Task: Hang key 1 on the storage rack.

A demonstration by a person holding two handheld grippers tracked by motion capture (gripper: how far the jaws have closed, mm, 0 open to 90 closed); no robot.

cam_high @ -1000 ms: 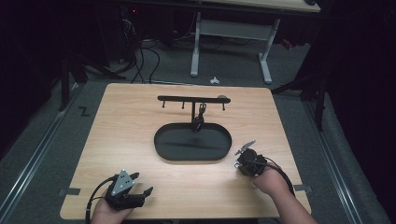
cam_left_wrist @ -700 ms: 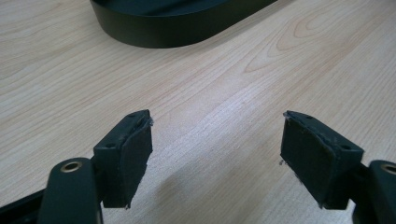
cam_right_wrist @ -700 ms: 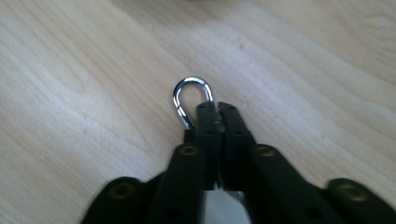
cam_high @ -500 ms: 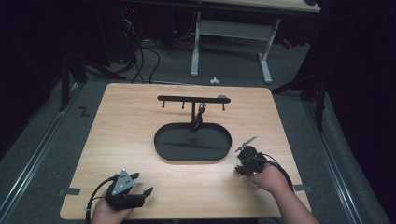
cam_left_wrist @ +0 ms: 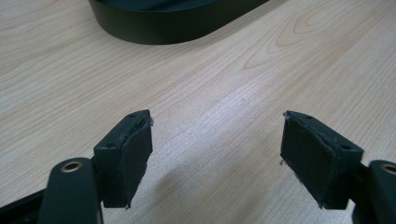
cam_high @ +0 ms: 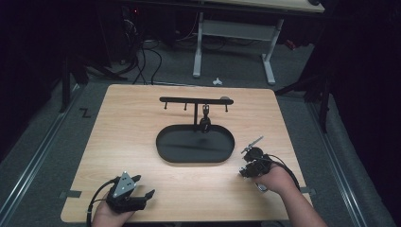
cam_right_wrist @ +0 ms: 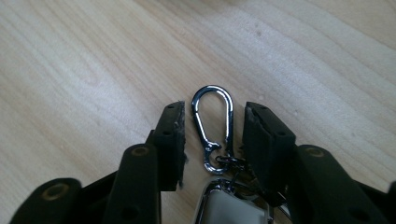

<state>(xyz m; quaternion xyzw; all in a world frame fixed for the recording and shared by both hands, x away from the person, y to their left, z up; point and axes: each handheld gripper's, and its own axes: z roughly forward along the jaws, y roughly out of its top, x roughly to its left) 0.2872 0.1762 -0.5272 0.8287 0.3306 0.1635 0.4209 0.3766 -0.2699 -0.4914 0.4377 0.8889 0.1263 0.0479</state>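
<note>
High view: black oval tray [cam_high: 165, 150] at table [cam_high: 123, 123] centre, rack [cam_high: 196, 100] rising from its rear, one dark item [cam_high: 205, 124] hanging from rack over tray; tray floor bare. Left gripper [cam_high: 142, 188] at near left edge, right gripper [cam_high: 243, 165] just right of tray.
Left gripper view: jaws spread wide over bare wood, tray wall [cam_left_wrist: 177, 29] ahead.
Right gripper view: jaws part open, straddling carabiner [cam_right_wrist: 214, 122] lying on table; whether pads touch it, cannot tell

A pale wooden tabletop [cam_high: 142, 123] is standing on grey carpet [cam_high: 42, 156] in a dark room. Behind it, a white-legged desk [cam_high: 234, 35] is sitting, with black cables [cam_high: 142, 56] trailing across the floor.
</note>
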